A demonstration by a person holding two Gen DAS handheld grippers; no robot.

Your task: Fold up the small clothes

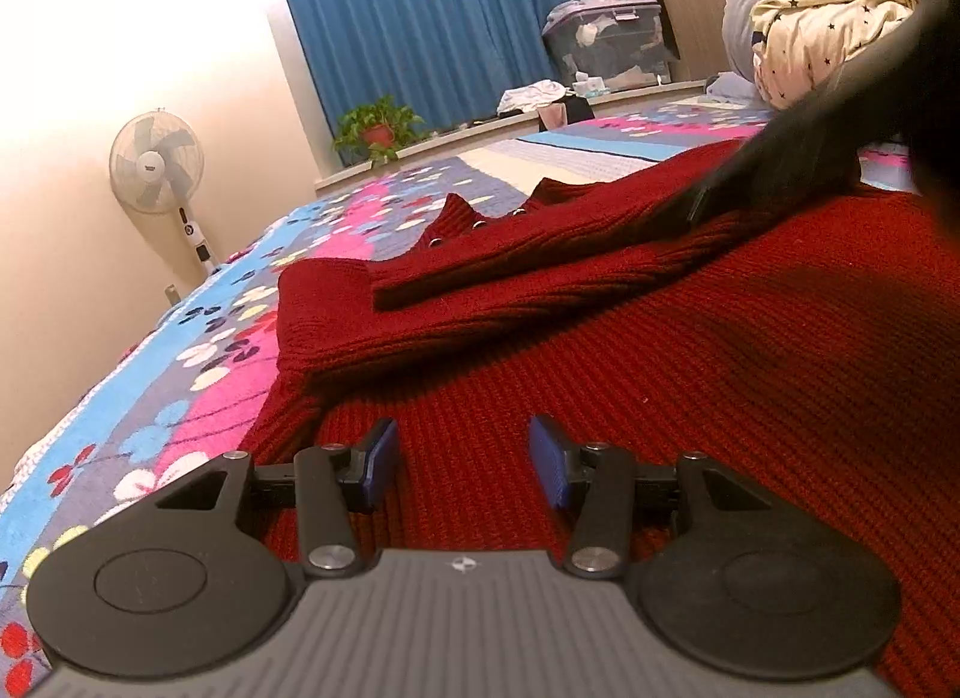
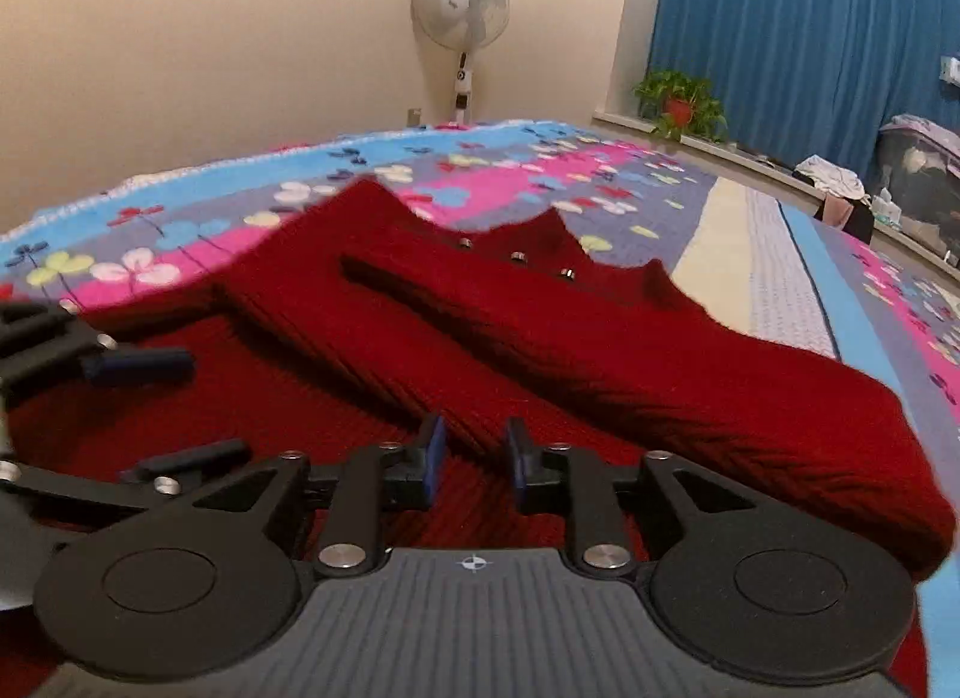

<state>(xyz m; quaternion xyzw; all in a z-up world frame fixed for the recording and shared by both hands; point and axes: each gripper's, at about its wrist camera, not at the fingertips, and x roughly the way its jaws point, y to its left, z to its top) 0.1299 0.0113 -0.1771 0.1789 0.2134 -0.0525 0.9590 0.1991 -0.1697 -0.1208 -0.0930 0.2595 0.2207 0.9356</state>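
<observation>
Both my grippers, left [image 1: 462, 461] and right [image 2: 474, 461], hover low, jaws parted and empty, over one red sweater [image 2: 600, 350], three snaps showing, on the floral blanket [image 2: 180, 230].

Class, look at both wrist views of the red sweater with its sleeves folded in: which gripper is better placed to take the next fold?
Probably the right gripper: it is open around a sleeve ridge of the red sweater. The left gripper, also open, hovers over flat knit.

Sweater [image 1: 690, 374]: dark red rib knit. Bedspread [image 2: 492, 176]: blue, pink, grey, floral. Curtain [image 1: 420, 20]: solid blue.
</observation>
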